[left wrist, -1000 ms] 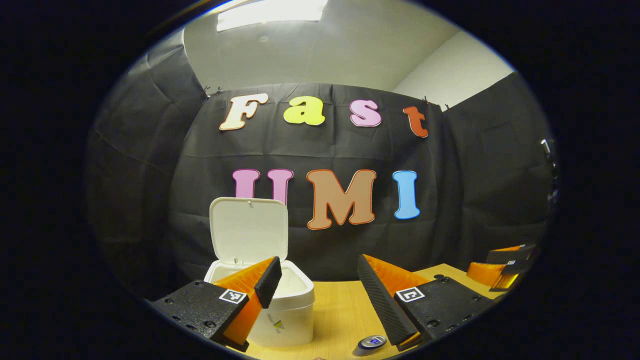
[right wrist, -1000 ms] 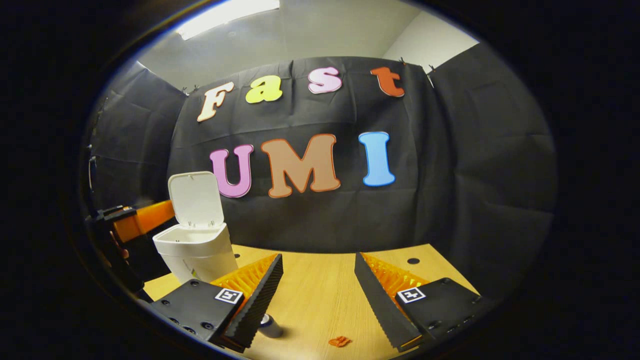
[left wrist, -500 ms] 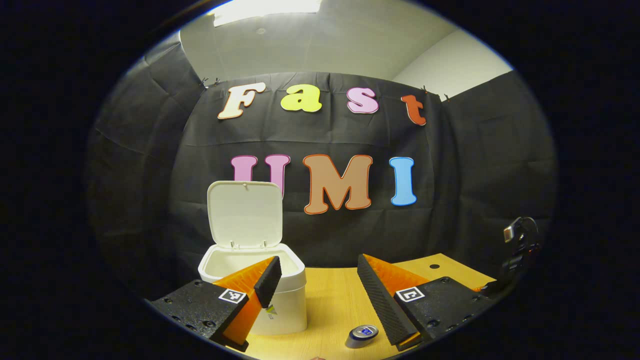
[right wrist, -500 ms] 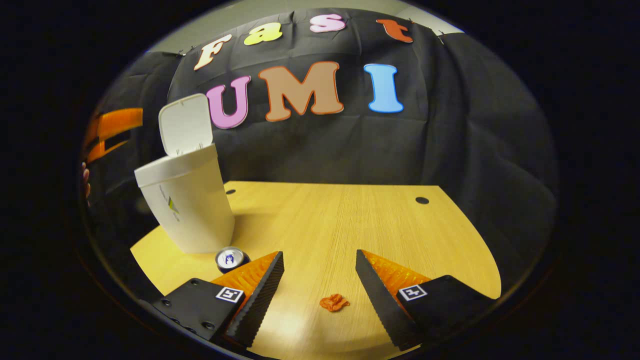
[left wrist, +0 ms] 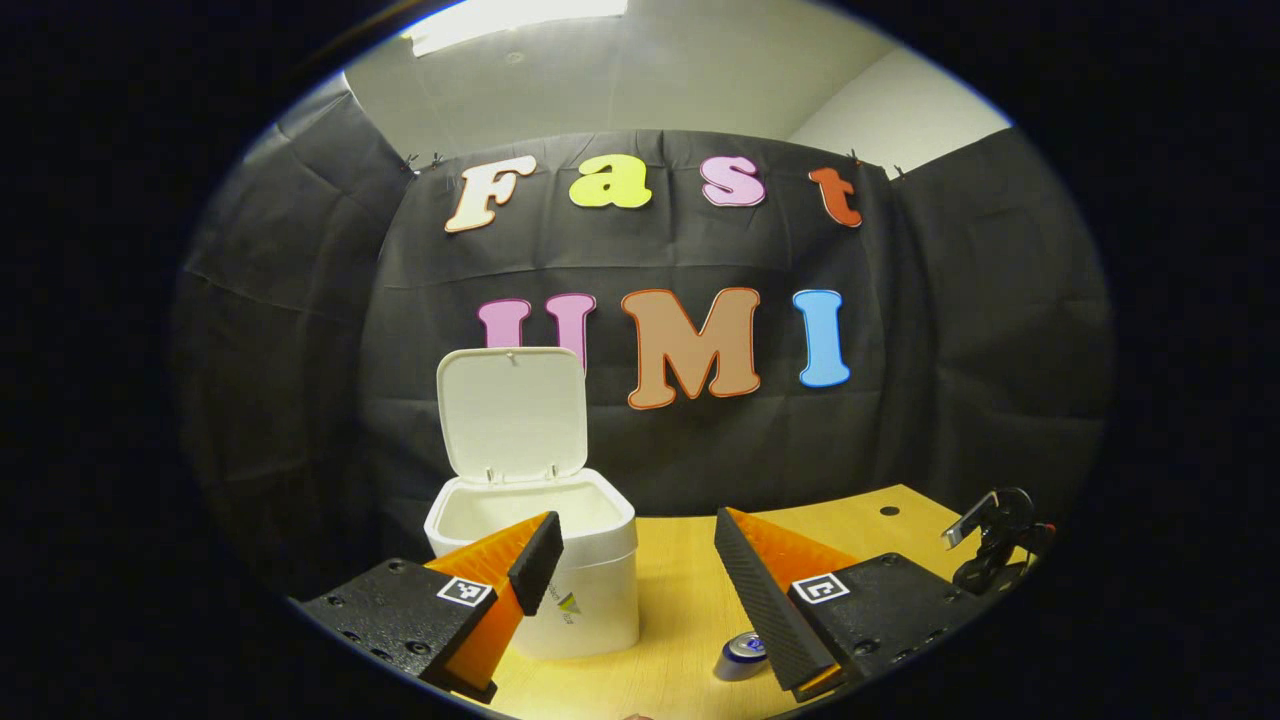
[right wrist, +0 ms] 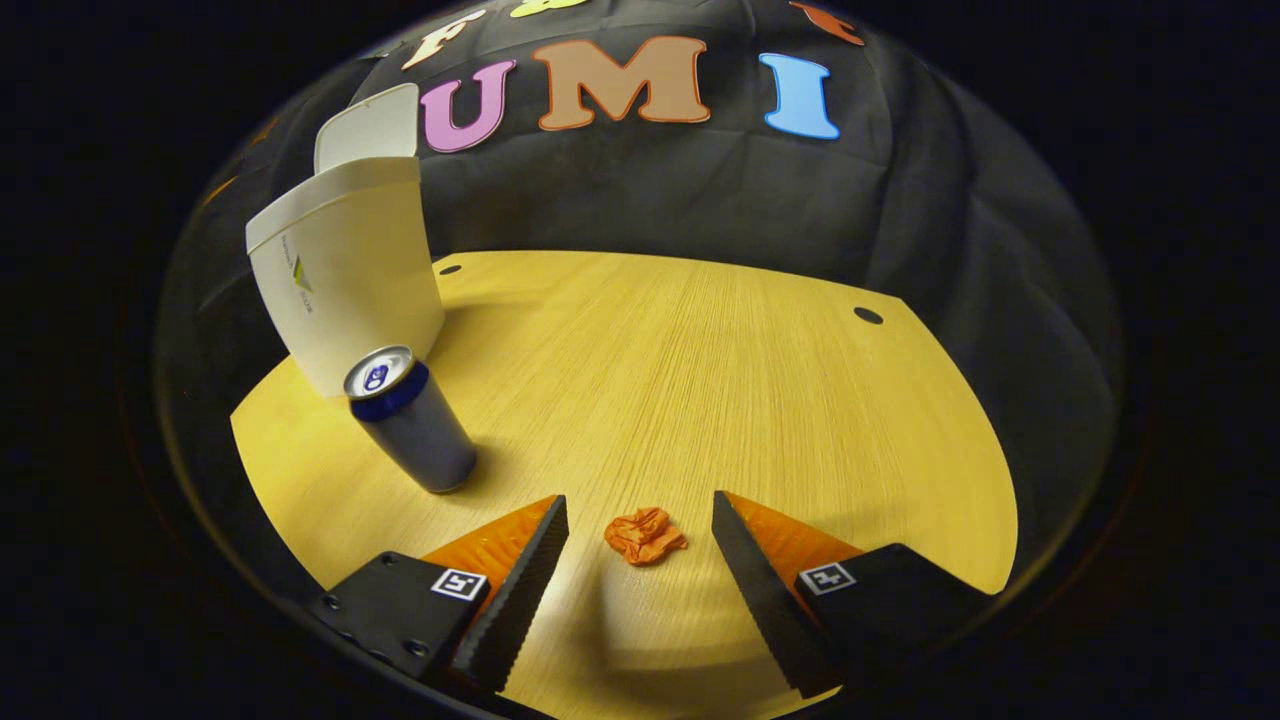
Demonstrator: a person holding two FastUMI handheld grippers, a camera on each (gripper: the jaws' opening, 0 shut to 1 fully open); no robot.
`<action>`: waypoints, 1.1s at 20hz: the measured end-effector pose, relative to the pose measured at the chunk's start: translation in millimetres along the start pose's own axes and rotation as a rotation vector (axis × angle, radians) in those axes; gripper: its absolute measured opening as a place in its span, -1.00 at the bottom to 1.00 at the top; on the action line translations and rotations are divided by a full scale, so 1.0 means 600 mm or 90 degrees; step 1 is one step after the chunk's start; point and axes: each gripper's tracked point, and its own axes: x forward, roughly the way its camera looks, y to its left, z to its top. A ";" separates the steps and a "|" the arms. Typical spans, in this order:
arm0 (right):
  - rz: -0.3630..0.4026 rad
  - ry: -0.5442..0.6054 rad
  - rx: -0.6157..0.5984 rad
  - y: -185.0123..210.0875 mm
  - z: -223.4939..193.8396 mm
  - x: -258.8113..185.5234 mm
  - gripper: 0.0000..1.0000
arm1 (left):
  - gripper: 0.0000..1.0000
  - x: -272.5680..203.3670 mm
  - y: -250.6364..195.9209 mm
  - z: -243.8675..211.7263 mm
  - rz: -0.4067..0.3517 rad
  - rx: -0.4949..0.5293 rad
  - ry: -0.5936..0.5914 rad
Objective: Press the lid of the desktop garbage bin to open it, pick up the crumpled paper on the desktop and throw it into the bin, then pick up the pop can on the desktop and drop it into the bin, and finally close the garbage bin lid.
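Your left gripper view sits low and level, facing the back wall past the open bin [left wrist: 540, 590]. Your right gripper view tilts down close over the table [right wrist: 700, 380], near the paper [right wrist: 645, 535]. Both share bin, can [right wrist: 412, 418] and tabletop.

In the right gripper view, the right gripper [right wrist: 640, 530] now tips down toward the desktop [right wrist: 700, 380] and sits closer to the crumpled paper [right wrist: 644, 535], which has come from the bottom edge up to lie between the spread fingertips, touching neither. The pop can [right wrist: 412, 418] has grown from a sliver behind the finger to a whole upright can beside the garbage bin [right wrist: 345, 285]. In the left gripper view, the bin sits slightly lower and farther right.
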 end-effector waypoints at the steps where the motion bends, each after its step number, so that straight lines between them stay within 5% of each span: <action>1: 0.001 0.009 0.003 0.000 -0.004 0.005 0.94 | 0.84 -0.001 0.001 0.000 0.002 0.002 0.002; 8: -0.010 0.057 -0.001 -0.013 -0.037 0.050 0.87 | 0.85 -0.001 -0.004 -0.007 0.003 0.012 0.010; 11: 0.004 0.065 0.003 -0.010 -0.043 0.052 0.43 | 0.85 0.000 -0.003 -0.010 0.004 0.015 0.014; 13: 0.017 0.059 0.000 -0.007 -0.040 0.055 -0.10 | 0.85 0.000 -0.002 -0.015 0.004 0.012 0.019; 14: 0.021 0.055 -0.003 -0.005 -0.040 0.057 -0.16 | 0.84 0.001 -0.002 -0.017 0.003 0.012 0.021; 15: 0.024 0.051 -0.006 -0.002 -0.038 0.059 -0.53 | 0.85 0.002 -0.002 -0.017 0.003 0.013 0.022; 22: 0.090 -0.071 -0.015 0.013 0.058 -0.014 -0.54 | 0.85 0.012 -0.036 -0.004 0.016 0.015 0.020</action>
